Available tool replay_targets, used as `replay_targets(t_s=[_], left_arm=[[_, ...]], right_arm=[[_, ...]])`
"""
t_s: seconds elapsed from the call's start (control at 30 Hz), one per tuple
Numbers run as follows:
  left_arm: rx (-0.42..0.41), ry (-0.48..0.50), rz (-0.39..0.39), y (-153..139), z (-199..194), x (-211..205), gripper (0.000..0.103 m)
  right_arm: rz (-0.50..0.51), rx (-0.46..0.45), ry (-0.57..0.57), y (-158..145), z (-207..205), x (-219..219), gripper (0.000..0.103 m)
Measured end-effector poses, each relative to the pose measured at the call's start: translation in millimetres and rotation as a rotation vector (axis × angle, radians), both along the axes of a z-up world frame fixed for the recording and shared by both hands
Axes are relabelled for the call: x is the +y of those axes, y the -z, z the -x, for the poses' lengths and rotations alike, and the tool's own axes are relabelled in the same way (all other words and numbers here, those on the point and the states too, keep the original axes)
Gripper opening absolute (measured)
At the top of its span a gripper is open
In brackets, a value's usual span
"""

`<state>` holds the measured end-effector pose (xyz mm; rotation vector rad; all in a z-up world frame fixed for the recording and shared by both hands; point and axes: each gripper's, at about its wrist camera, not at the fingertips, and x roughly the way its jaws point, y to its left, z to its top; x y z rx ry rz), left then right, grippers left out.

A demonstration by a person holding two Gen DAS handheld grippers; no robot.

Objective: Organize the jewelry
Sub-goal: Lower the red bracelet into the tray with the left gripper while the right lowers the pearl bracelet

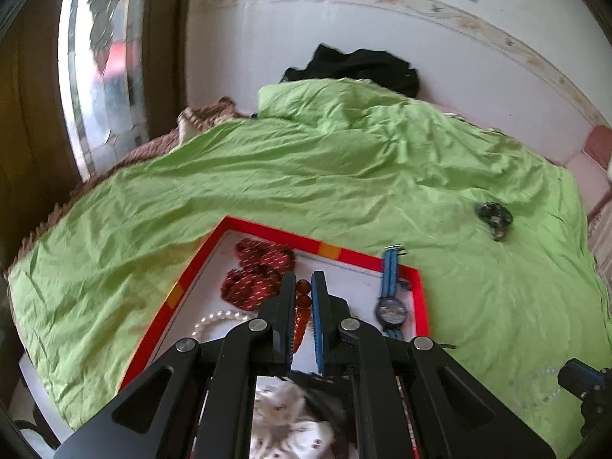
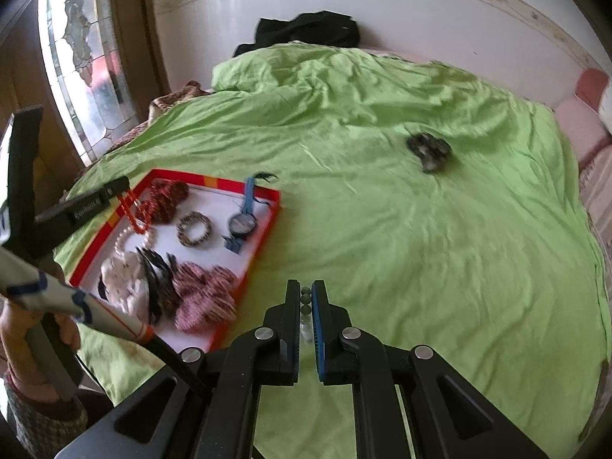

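Observation:
A red-rimmed tray with a white floor lies on the green sheet. My left gripper hangs over it, shut on an orange bead strand that dangles between the pads. In the right wrist view the same left gripper holds the orange bead strand above the tray. My right gripper is over the sheet right of the tray, shut on a string of clear beads. A dark jewelry piece lies alone on the sheet farther right.
In the tray lie a blue-strapped watch, a brown bracelet, a pearl strand, red patterned pieces and a white-and-black item. A black cloth sits by the wall. A hand grips the left handle.

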<state>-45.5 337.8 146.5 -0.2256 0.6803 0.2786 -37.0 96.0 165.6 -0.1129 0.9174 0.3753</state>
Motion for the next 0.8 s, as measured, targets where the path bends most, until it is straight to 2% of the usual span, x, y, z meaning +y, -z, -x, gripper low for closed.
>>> replay_targets(t_s=[0.23,0.53,0.8], left_arm=[[0.019,-0.038,0.081,14.0,2.4,36.9,0.007],[0.03,-0.064,0.157,22.7,6.7,64.0,0.008],[0.026,-0.047,0.175,24.7,8.2,73.6,0.008]], right_arm=[[0.011,-0.011,-0.065,-0.4,-7.3,43.0,0.007],[0.01,-0.006,-0.128,-0.9,-13.4,80.1,0.007],[0.019,-0.013,-0.175,-4.1,-15.5,103.2,0.007]])
